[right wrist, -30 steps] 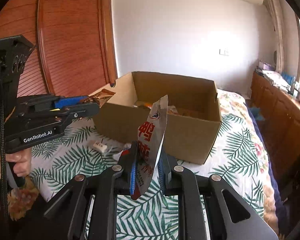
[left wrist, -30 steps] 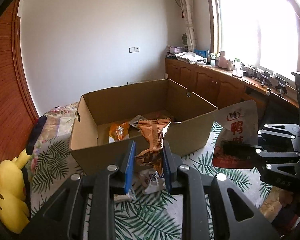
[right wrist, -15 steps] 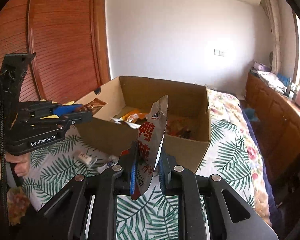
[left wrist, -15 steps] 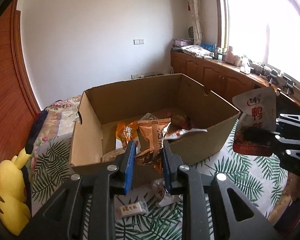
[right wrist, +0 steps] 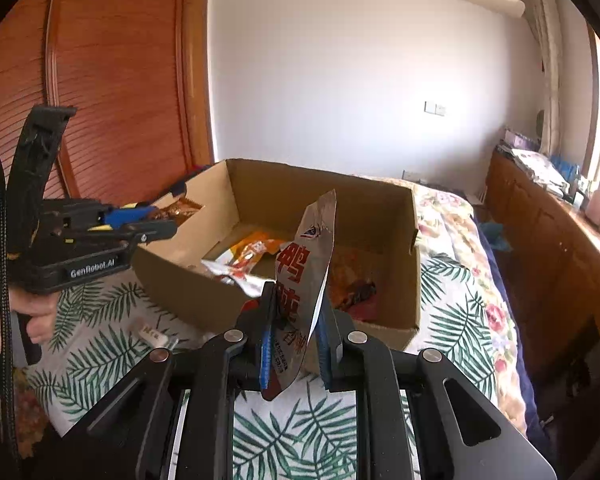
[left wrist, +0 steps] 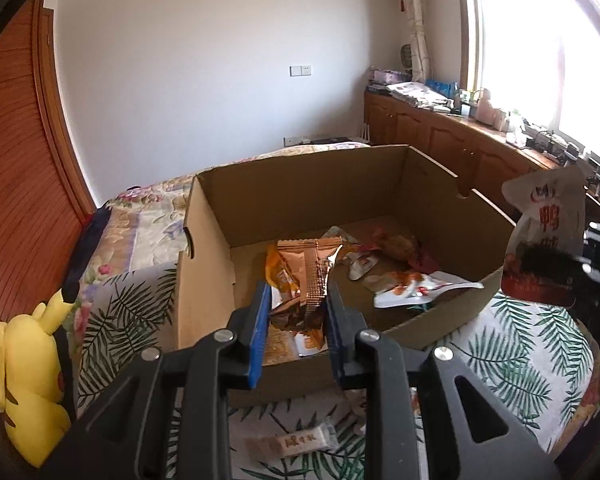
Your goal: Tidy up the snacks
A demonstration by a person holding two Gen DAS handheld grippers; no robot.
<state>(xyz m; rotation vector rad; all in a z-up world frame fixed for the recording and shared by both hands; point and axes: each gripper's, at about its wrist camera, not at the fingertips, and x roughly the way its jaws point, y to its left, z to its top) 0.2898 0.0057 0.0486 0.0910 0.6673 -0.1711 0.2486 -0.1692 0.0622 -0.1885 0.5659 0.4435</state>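
Note:
An open cardboard box [left wrist: 206,280] [right wrist: 380,208] stands on the leaf-patterned bedspread and holds several snack packets. My left gripper [left wrist: 298,312] is shut on a crinkled copper-brown snack packet [left wrist: 308,276], held over the box's near-left corner. My right gripper [right wrist: 294,320] is shut on a silver pouch with red characters [right wrist: 308,272], upright just in front of the box's near wall. That pouch [left wrist: 544,236] shows at the right edge of the left wrist view. The left gripper [right wrist: 140,224] with its brown packet [right wrist: 180,208] shows over the box's left rim.
A small wrapped snack bar [left wrist: 288,444] [right wrist: 152,334] lies on the bedspread in front of the box. A yellow plush toy [left wrist: 28,368] sits at the left. Wooden cabinets [left wrist: 440,136] run under the window at right. A hand [right wrist: 32,316] holds the left gripper's handle.
Both grippers have moved toward the box with their packets. The brown packet now hangs over the box's inside, and the silver pouch has come close to the near wall.

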